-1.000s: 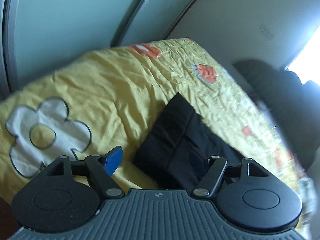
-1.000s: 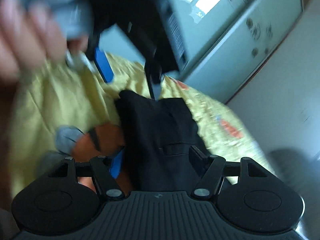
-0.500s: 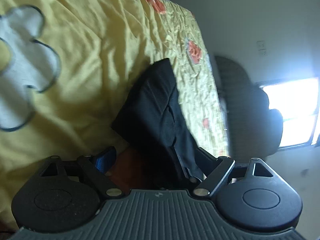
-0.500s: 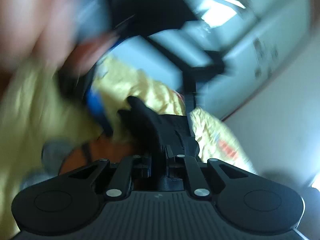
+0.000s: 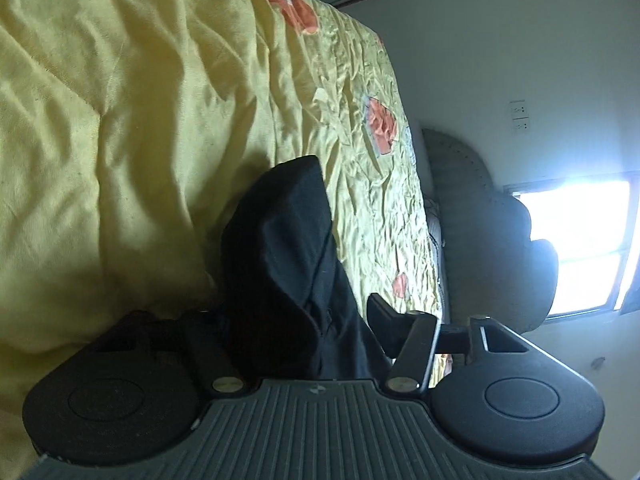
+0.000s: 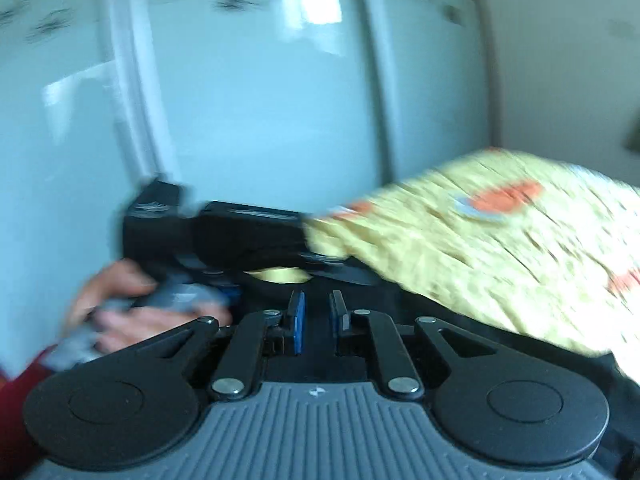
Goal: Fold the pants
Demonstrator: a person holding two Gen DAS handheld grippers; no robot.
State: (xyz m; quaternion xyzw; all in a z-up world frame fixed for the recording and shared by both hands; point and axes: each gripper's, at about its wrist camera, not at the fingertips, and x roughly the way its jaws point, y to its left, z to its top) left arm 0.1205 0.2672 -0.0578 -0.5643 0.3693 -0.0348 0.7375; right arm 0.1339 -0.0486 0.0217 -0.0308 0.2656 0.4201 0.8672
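- The black pants (image 5: 280,240) lie on the bed's yellow bedspread (image 5: 120,120), near the bed's edge on the wall side, already gathered into a thick, narrow bundle. I judge the folding well along.
- The left tool (image 5: 296,308) has its fingers spread wide, one on either side of the bundle's near end. One finger (image 5: 384,312) shows clear at the fabric's side. The other is lost in shadow under the cloth. It clamps nothing.
- That straddle looks meant to take the whole thickness of layers at once, so the fold would not slip apart when pinched.
- The bundle's long axis runs straight away from the left tool, along the line of its fingers. Its far corner points up the bed, and the length lies roughly parallel to the bed's edge.
- The right wrist view is badly smeared. The right tool (image 6: 316,316) has its pads (image 6: 298,320) drawn close, with a narrow dark gap between them.
- Whether cloth is pinched in that gap I cannot tell (everything just beyond it is equally black).
- In that view the person's hand (image 6: 120,308) grips the left tool's handle, low beside the bedspread, with pale wardrobe doors (image 6: 260,120) behind.
- Both tools seem set at the same end of the bundle, which suits a final fold or a tidy-up.
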